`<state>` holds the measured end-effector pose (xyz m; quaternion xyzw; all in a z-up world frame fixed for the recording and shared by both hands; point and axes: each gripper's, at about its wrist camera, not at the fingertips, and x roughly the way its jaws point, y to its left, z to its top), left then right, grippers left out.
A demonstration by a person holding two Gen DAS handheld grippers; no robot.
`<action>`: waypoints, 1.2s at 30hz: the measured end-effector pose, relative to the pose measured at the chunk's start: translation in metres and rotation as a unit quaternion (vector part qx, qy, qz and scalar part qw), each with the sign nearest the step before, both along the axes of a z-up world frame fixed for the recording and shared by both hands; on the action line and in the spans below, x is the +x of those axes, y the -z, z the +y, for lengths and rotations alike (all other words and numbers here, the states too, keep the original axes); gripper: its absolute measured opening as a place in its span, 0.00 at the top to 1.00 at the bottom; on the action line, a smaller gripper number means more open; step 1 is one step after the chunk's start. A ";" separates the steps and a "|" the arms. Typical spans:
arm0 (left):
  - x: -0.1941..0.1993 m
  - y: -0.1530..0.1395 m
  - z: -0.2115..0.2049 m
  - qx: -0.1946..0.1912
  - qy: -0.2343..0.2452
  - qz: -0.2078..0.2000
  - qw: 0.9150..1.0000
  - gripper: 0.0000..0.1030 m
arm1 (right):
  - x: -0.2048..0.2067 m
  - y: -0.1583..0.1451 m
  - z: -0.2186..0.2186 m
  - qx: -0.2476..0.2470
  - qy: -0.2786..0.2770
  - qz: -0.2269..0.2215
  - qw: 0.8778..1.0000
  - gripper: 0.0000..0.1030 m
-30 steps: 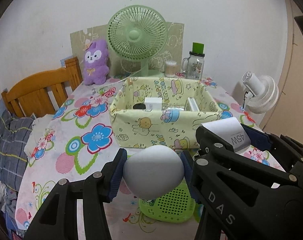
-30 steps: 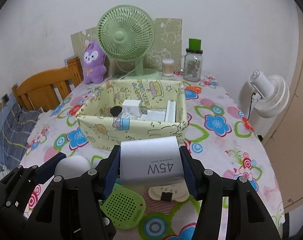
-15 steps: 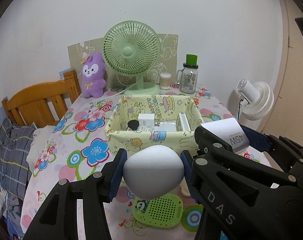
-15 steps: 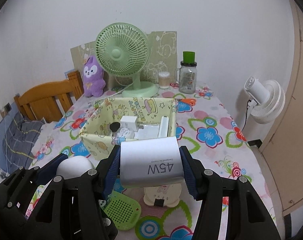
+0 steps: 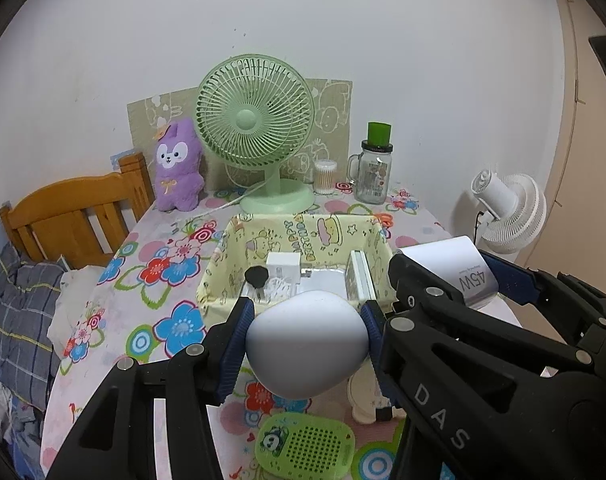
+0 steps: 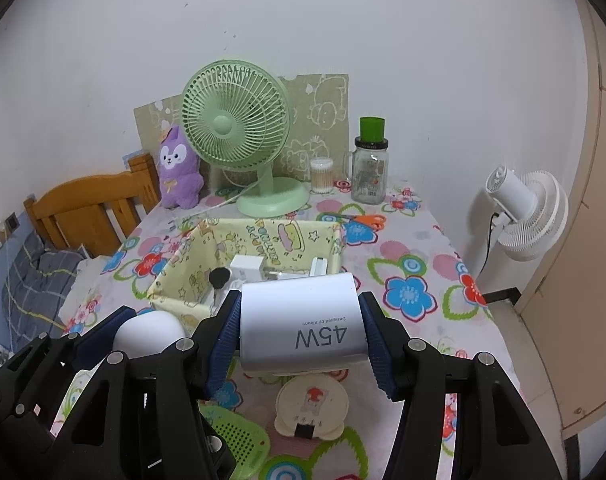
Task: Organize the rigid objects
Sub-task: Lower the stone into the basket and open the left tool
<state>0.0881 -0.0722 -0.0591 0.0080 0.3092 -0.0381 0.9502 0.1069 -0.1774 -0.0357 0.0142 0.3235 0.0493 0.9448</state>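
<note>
My left gripper is shut on a white egg-shaped object, held above the table in front of the yellow cartoon-print fabric box. My right gripper is shut on a white 45W charger block, held beside it to the right; the charger also shows in the left wrist view. The box holds a white adapter, a black round piece and a white flat piece. A green perforated case and a cream round item lie on the floral tablecloth below.
A green desk fan, purple plush, cotton-swab jar and glass jar with green lid stand at the back by the wall. Orange scissors lie behind the box. A wooden chair stands left, a white fan right.
Both grippers have risen and pulled back from the box with their objects held; the box and table now look farther and lower in both views.
</note>
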 end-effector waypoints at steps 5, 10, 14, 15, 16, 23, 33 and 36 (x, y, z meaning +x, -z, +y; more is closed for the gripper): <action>0.014 -0.002 -0.003 0.002 0.004 -0.003 1.000 0.45 | 0.014 -0.002 -0.002 -0.001 0.006 -0.002 1.000 0.41; 0.028 -0.001 -0.003 -0.004 0.009 0.002 1.000 0.45 | 0.027 -0.001 -0.005 -0.002 0.012 0.000 1.000 0.41; 0.039 0.001 0.000 -0.004 0.005 0.005 1.000 0.45 | 0.039 0.002 -0.009 0.000 0.018 0.004 1.000 0.41; 0.043 0.002 0.001 -0.005 0.003 0.006 1.000 0.45 | 0.042 0.002 -0.009 0.001 0.019 0.005 1.000 0.41; 0.045 0.002 0.002 -0.005 0.002 0.007 1.000 0.45 | 0.044 0.003 -0.010 0.001 0.020 0.006 1.000 0.41; 0.068 0.012 0.000 -0.002 0.000 0.021 1.000 0.45 | 0.061 0.006 -0.010 0.000 0.018 0.008 1.000 0.41; 0.097 0.025 -0.007 0.002 0.008 0.039 0.999 0.45 | 0.085 0.015 -0.010 -0.002 0.019 0.018 1.000 0.41; 0.107 0.030 -0.006 0.000 0.010 0.048 0.999 0.45 | 0.093 0.019 -0.010 -0.002 0.020 0.022 1.000 0.41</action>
